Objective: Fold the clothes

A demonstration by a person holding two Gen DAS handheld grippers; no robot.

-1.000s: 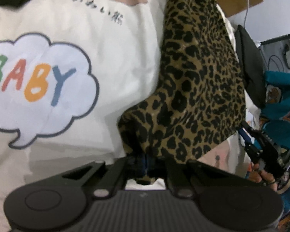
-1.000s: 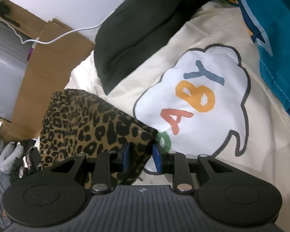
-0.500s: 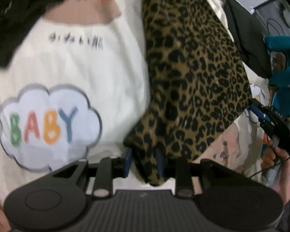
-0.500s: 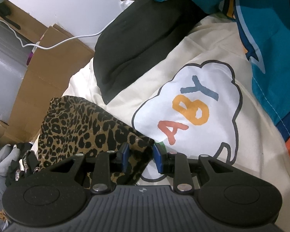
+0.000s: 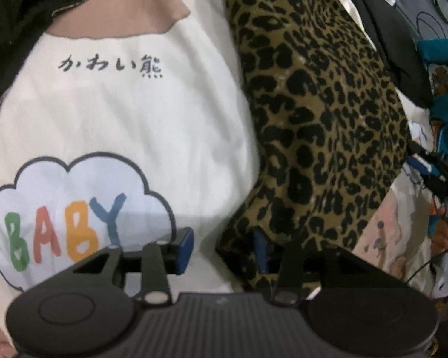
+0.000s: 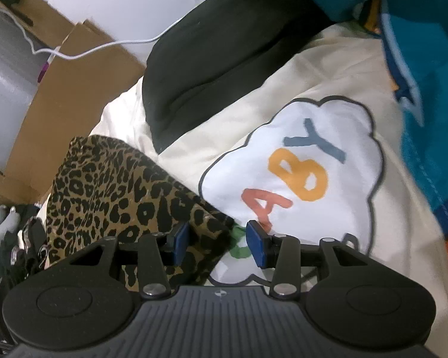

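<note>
A folded leopard-print garment (image 5: 319,113) lies on a cream sheet (image 5: 140,119) printed with a "BABY" cloud. My left gripper (image 5: 222,250) hovers over the garment's near corner, its jaws opening. The left pad stands clear over the sheet, and the right pad is half hidden behind the cloth edge. In the right wrist view the leopard garment (image 6: 110,197) ends in a corner between the jaws of my right gripper (image 6: 219,244), which are also opening. Its right pad is off the cloth, above the cloud print. The right gripper (image 5: 433,173) also shows at the garment's far corner.
A black garment (image 6: 224,59) lies beyond the leopard one, beside a teal garment (image 6: 433,59). Cardboard (image 6: 68,104) and a white cable (image 6: 104,47) sit past the sheet's edge. Dark clothes (image 5: 9,29) are heaped at the upper left. A hand (image 5: 445,232) holds the right gripper.
Both grippers have let go of the leopard garment's corners and their jaws have spread. The left gripper has rolled and shifted, bringing the "BABY" cloud closer to its left finger.
</note>
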